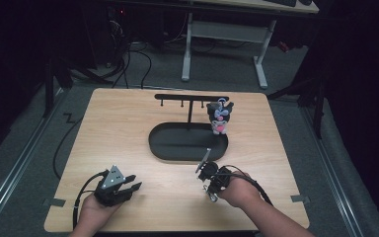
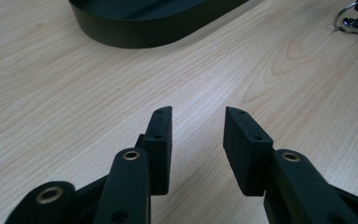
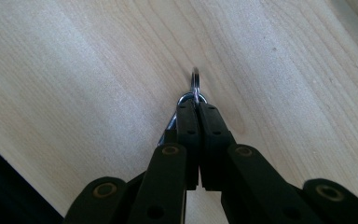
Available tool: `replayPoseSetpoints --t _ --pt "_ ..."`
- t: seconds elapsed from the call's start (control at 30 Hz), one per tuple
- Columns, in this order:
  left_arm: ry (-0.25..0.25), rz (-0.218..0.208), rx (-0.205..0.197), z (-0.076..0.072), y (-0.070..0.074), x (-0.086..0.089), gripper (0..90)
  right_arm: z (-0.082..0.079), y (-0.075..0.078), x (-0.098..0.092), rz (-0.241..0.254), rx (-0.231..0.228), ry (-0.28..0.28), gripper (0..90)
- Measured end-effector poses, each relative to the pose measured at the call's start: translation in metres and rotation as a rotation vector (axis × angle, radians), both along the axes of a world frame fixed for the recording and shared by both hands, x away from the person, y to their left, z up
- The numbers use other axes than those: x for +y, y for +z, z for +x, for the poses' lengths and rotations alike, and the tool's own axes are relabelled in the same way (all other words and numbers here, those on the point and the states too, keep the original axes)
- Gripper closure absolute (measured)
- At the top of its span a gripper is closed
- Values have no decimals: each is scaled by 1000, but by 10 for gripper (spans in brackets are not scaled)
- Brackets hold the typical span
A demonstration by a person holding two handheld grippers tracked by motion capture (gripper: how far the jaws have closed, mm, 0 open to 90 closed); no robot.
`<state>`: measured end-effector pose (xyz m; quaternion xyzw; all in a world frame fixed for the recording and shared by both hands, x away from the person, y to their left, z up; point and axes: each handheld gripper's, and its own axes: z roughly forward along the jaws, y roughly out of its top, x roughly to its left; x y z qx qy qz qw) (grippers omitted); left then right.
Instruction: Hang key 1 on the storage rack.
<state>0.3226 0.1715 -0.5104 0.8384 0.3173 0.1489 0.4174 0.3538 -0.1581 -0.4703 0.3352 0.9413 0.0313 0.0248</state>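
Observation:
A silver key ring (image 3: 195, 84) pokes out from between the tips of my right gripper (image 3: 196, 105), which is shut on it just above the wooden table. In the high view the right gripper (image 1: 210, 190) is held near the front right of the table, and the key ring (image 1: 211, 196) glints at its tip. My left gripper (image 1: 134, 181) rests at the front left, open with nothing between its fingers (image 2: 161, 135). In the left gripper view the key ring (image 2: 354, 21) lies far off at the top right.
A black oval tray (image 1: 187, 155) sits mid-table with a T-shaped hanger rack (image 1: 190, 98) rising from it. A small plush toy (image 1: 219, 118) hangs from the rack's right end. The tray's wall (image 2: 144, 32) lies ahead of the left gripper. Bare wood surrounds both hands.

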Motion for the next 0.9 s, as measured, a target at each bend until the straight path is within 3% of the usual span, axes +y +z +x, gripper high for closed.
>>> replayPoseSetpoints --t 0.67,0.9 --pt "-4 4 0 0 -1 -1 627 3 51 -21 69 -21 -12 900" --pt "-5 4 0 0 -1 -1 627 2 55 -22 64 -25 -22 900"
